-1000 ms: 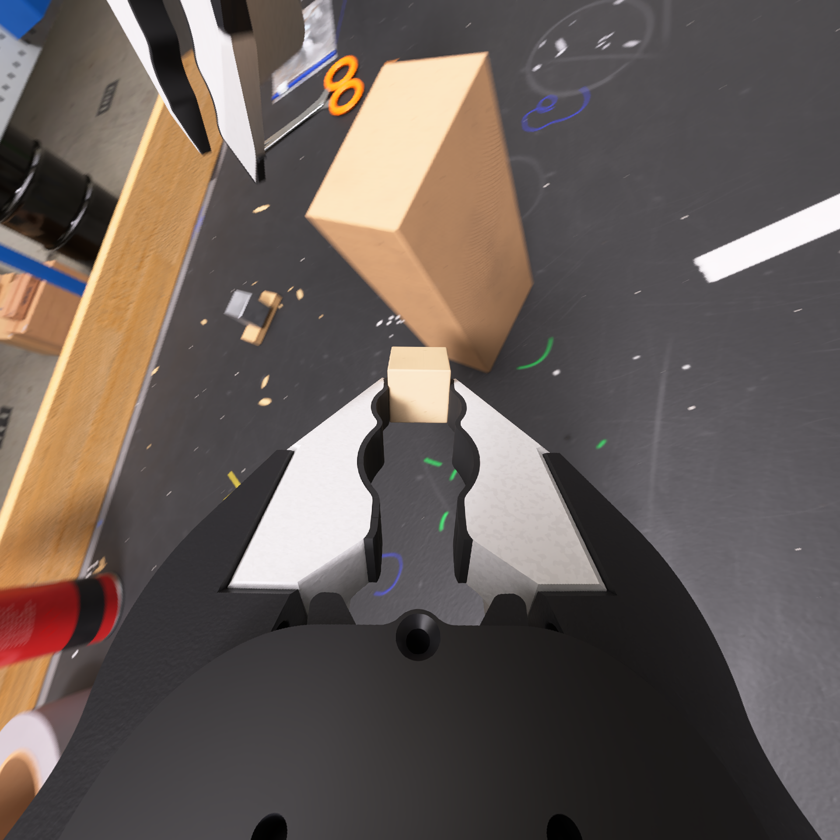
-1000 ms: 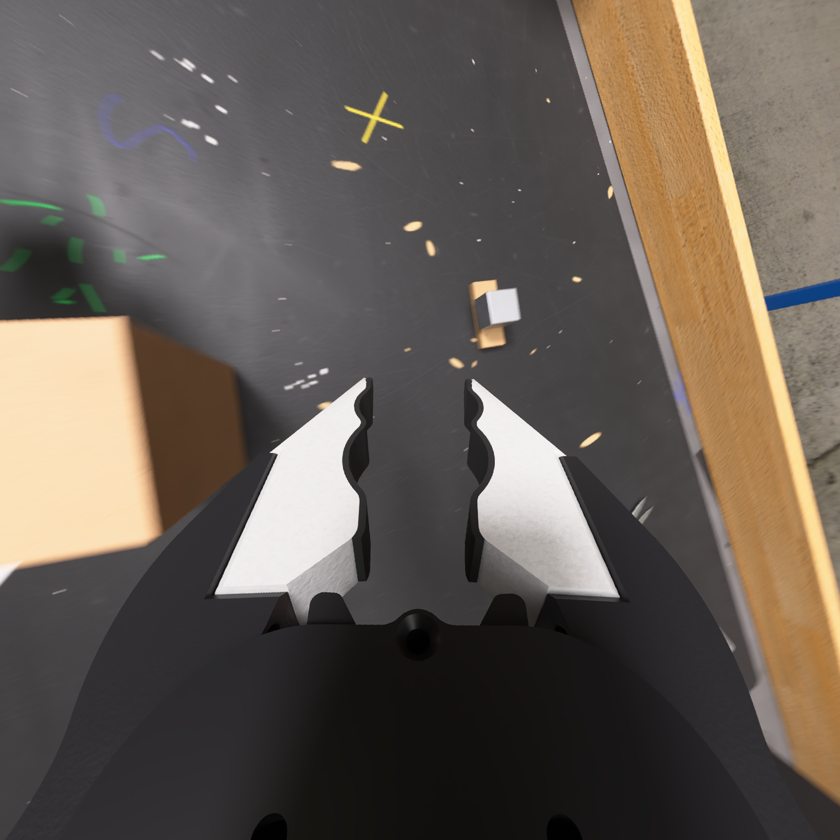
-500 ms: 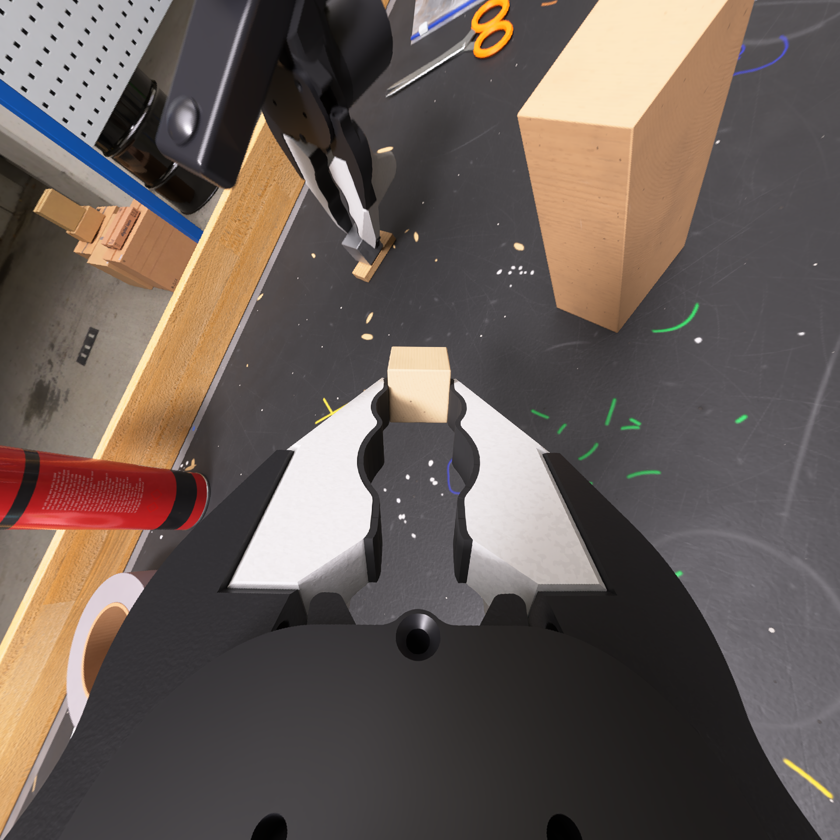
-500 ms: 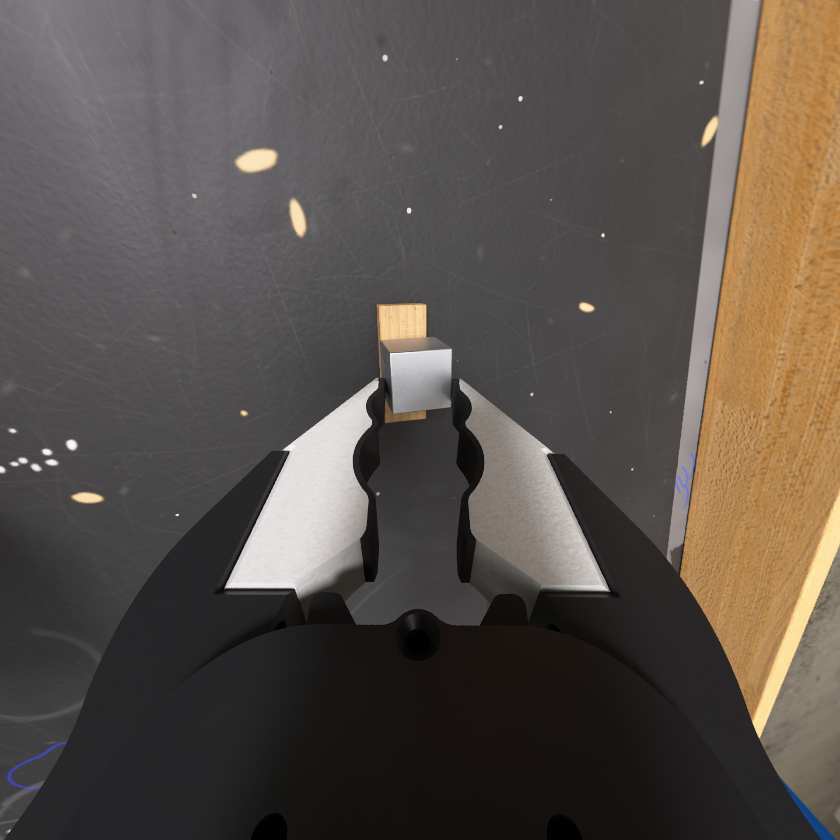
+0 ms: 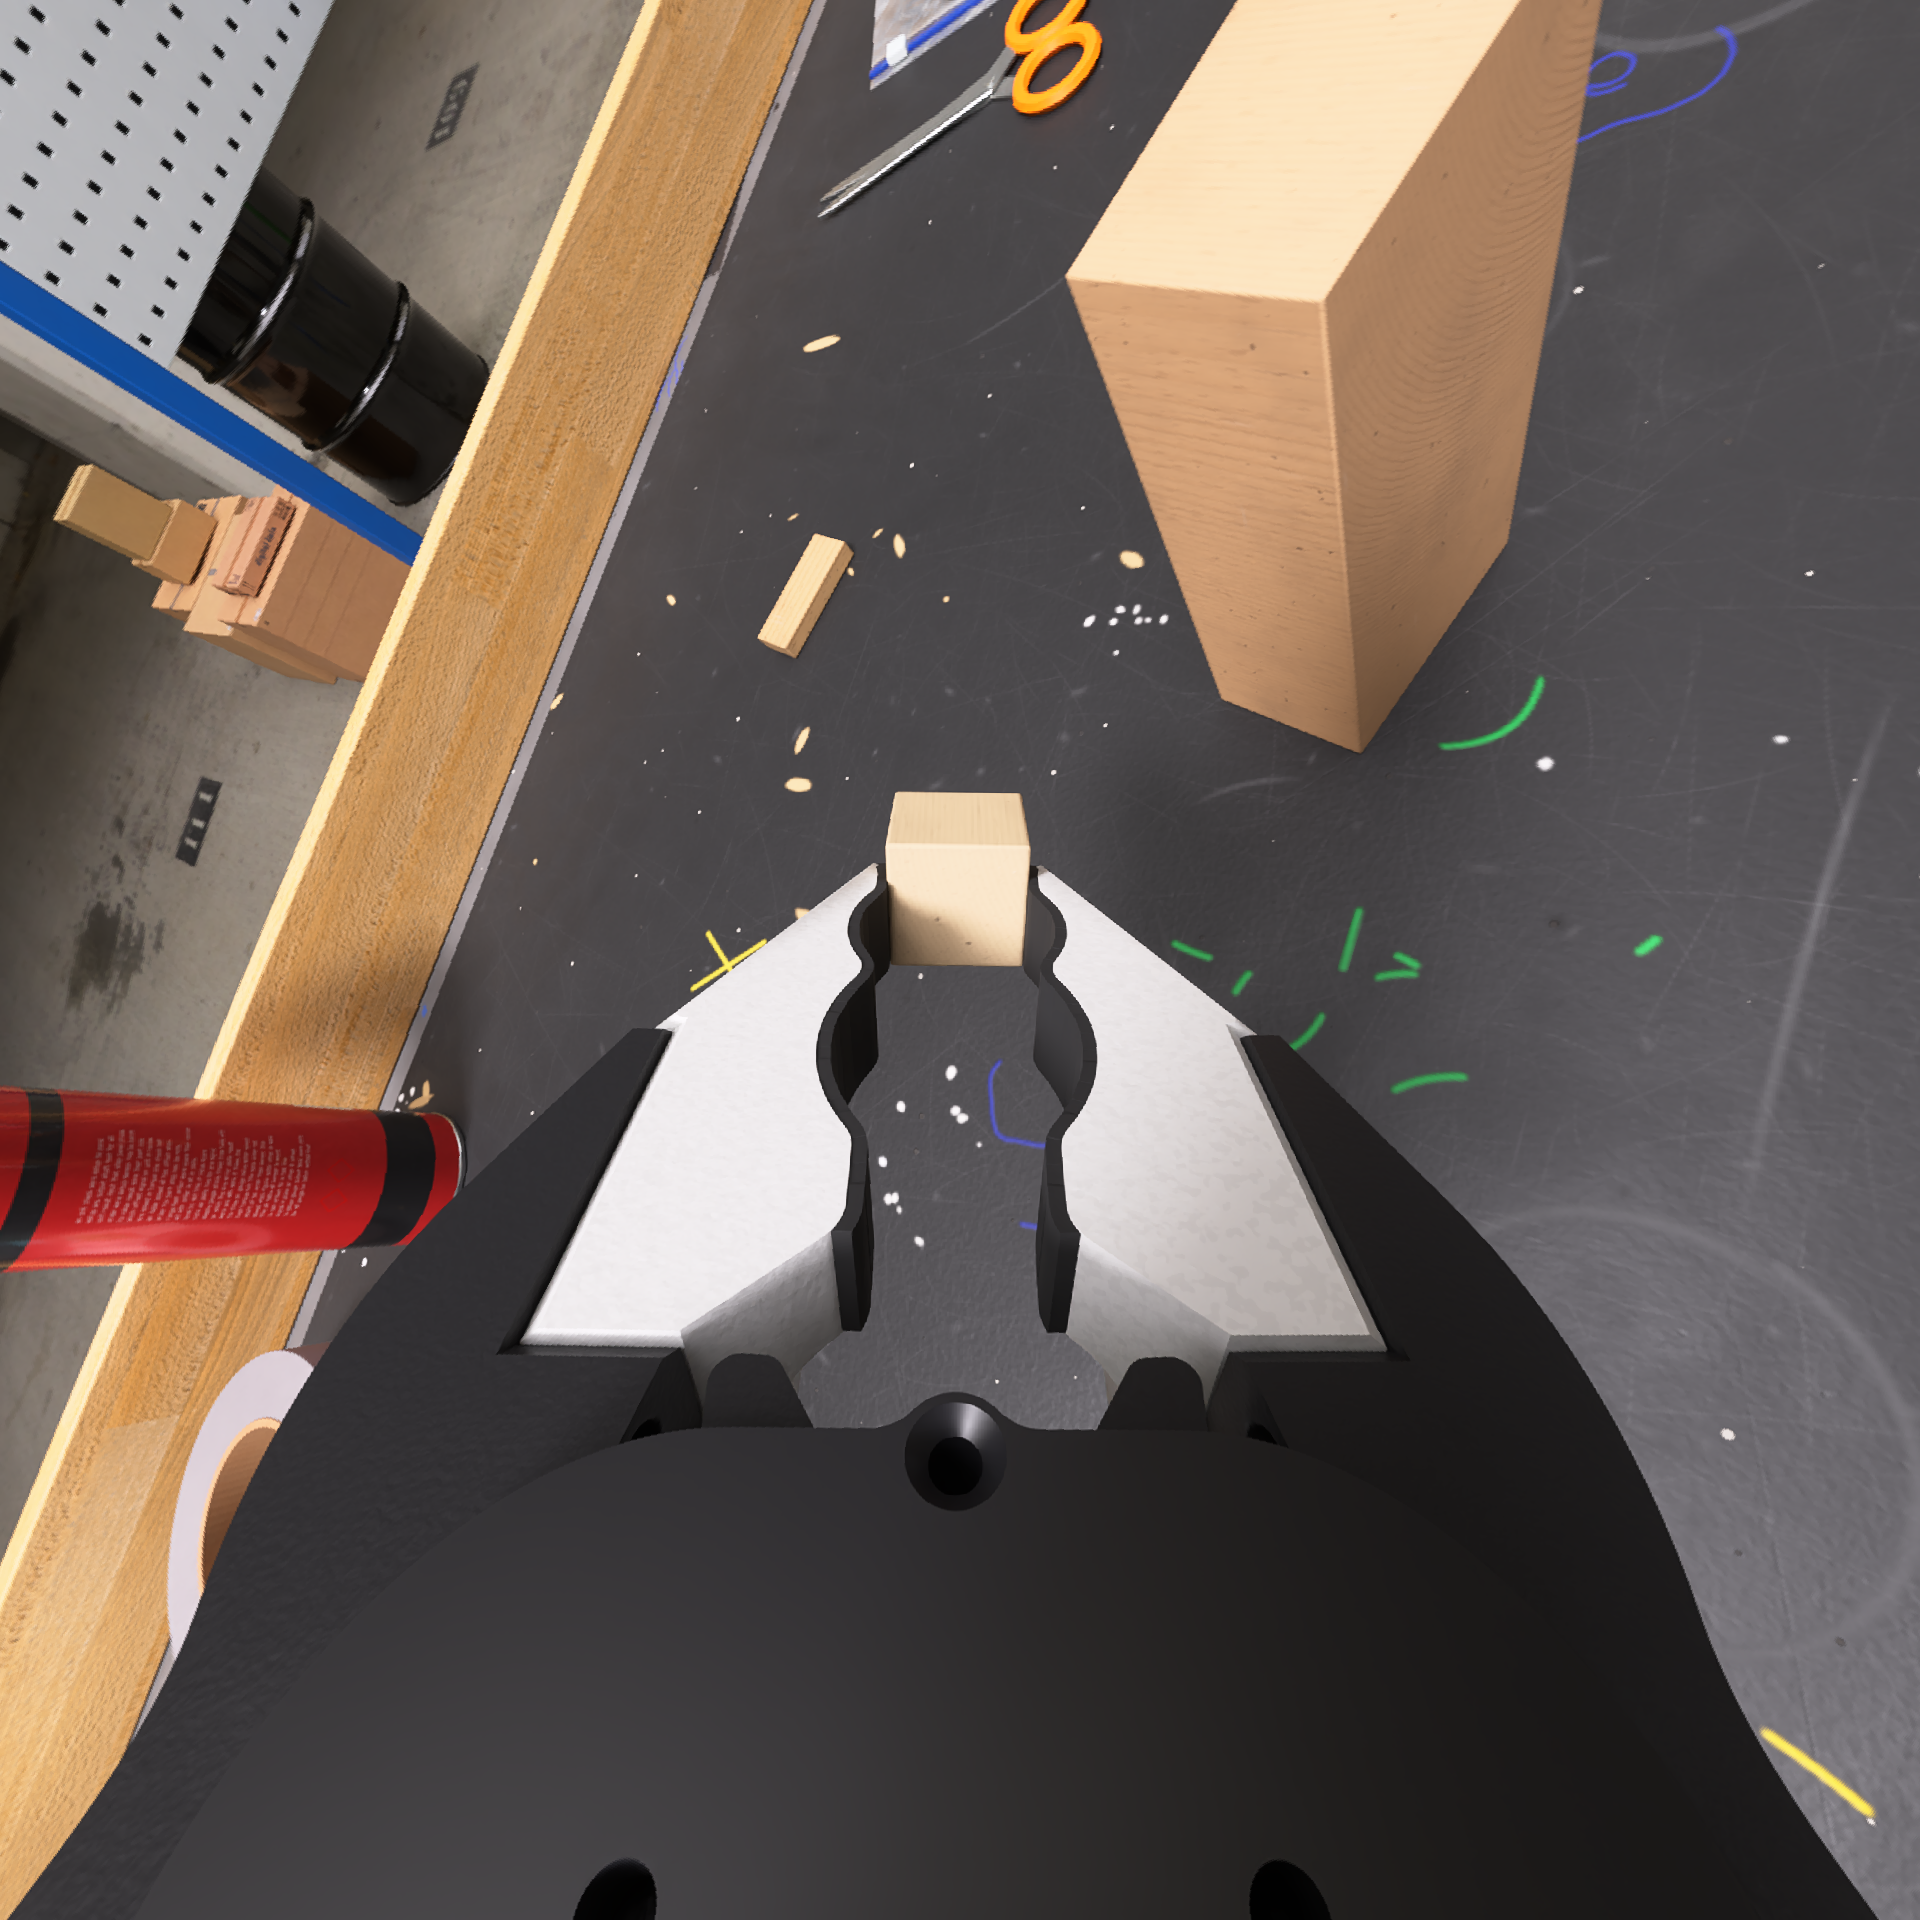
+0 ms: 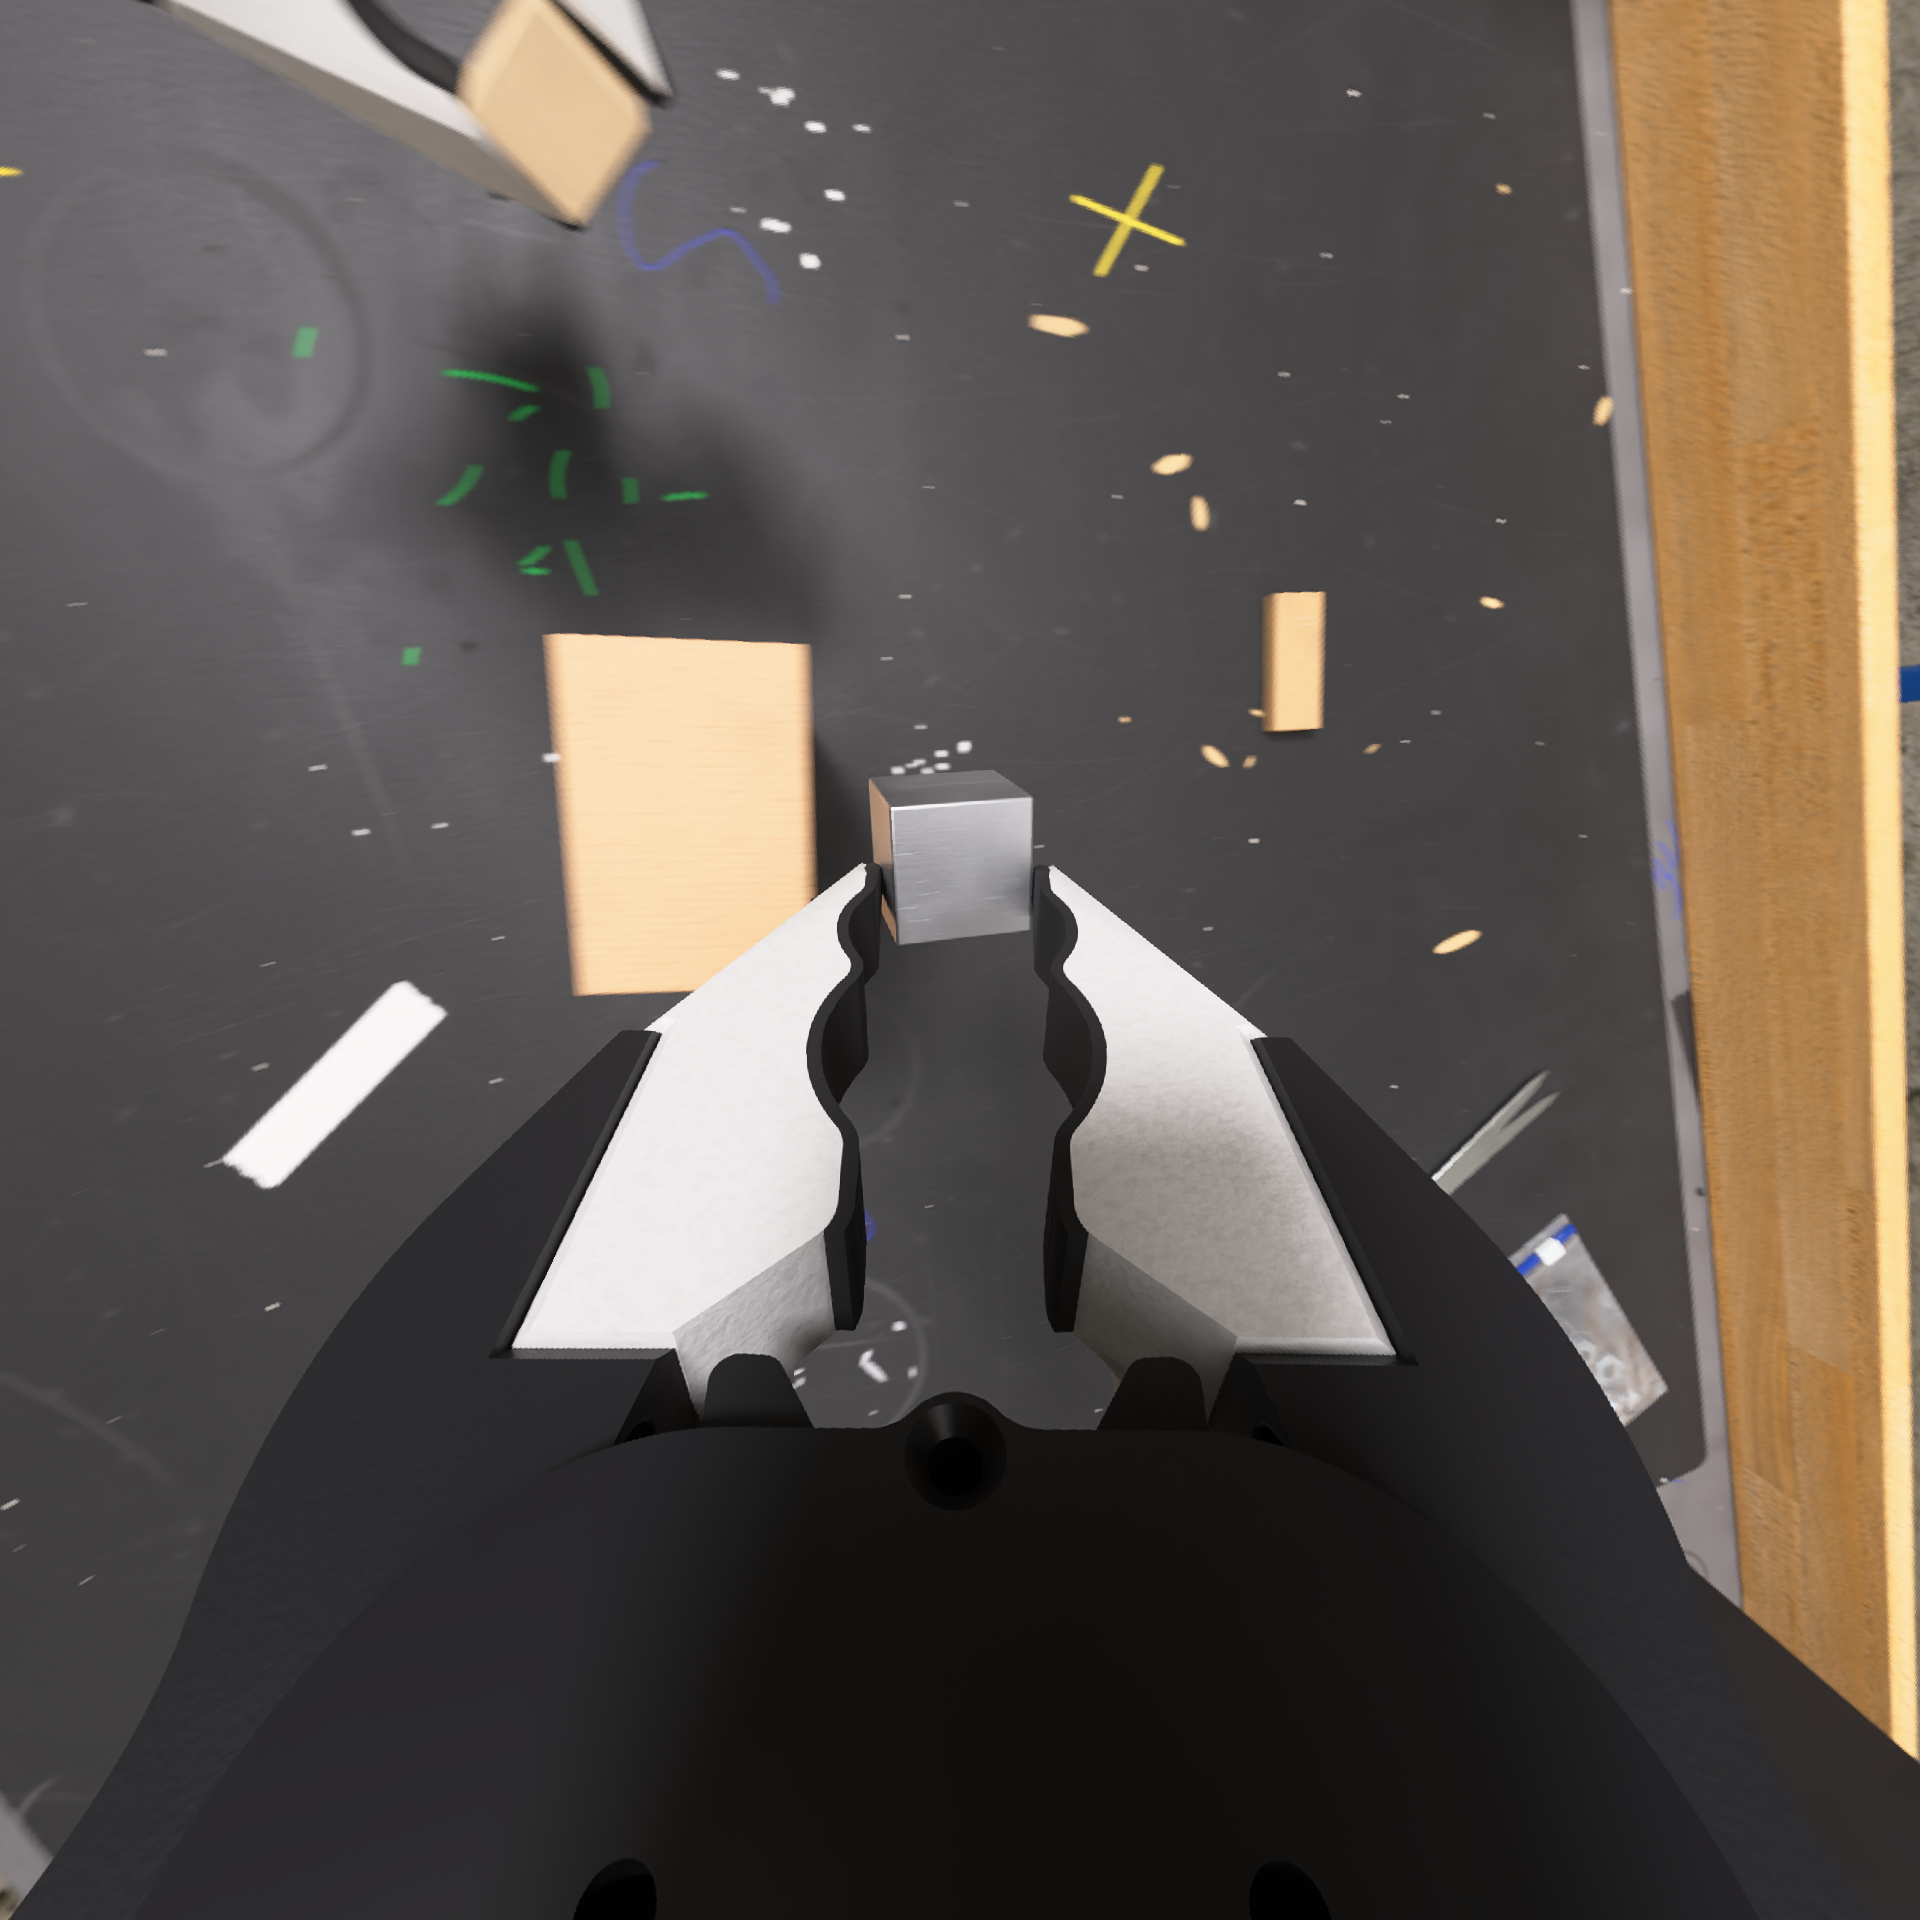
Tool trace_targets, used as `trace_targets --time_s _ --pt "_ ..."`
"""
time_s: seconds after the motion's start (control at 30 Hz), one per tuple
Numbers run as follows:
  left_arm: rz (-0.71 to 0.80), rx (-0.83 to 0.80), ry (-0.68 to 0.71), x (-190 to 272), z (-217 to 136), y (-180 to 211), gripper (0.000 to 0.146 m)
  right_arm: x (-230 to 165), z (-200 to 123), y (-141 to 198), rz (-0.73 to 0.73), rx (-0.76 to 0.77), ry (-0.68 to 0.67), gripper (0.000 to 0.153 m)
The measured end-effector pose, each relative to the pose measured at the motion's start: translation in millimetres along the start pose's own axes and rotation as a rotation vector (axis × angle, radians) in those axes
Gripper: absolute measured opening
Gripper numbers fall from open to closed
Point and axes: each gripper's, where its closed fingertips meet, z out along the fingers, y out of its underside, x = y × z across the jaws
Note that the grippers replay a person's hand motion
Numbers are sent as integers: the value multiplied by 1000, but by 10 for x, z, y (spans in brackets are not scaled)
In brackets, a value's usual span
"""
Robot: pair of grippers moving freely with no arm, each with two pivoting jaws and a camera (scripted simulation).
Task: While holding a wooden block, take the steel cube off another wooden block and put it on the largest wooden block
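My left gripper (image 5: 956, 899) is shut on a small pale wooden cube (image 5: 956, 883) and holds it above the dark mat. My right gripper (image 6: 954, 883) is shut on the steel cube (image 6: 951, 857) and holds it high above the mat, just right of the largest wooden block (image 6: 681, 810), seen from above. That tall block (image 5: 1340, 343) stands at the upper right in the left wrist view. The thin flat wooden block (image 5: 803, 594) lies bare on the mat near the bench edge, also in the right wrist view (image 6: 1294, 660). The left gripper with its cube (image 6: 551, 104) shows top left in the right wrist view.
A wooden bench edge (image 5: 436, 675) (image 6: 1756, 727) runs beside the mat. Orange-handled scissors (image 5: 997, 83) and a plastic bag (image 6: 1584, 1320) lie near it. A red can (image 5: 208, 1174) and a tape roll (image 5: 223, 1475) sit at the left. A white tape strip (image 6: 332, 1086) marks the mat.
My right gripper has lifted the steel cube off the thin flat block and carried it up and toward the largest block. The left gripper still holds its wooden cube.
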Motion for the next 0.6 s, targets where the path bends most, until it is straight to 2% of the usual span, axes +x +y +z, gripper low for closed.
trace_targets --time_s 0.1,0.2,0.6 --pt "10 2 5 43 -3 -32 24 -303 -73 -8 -11 -11 -24 29" --pt "19 5 6 65 -17 -59 24 -446 -39 -29 -1 -21 -50 29" --pt "18 9 10 52 -35 -64 24 -505 97 -35 26 -125 -86 29"
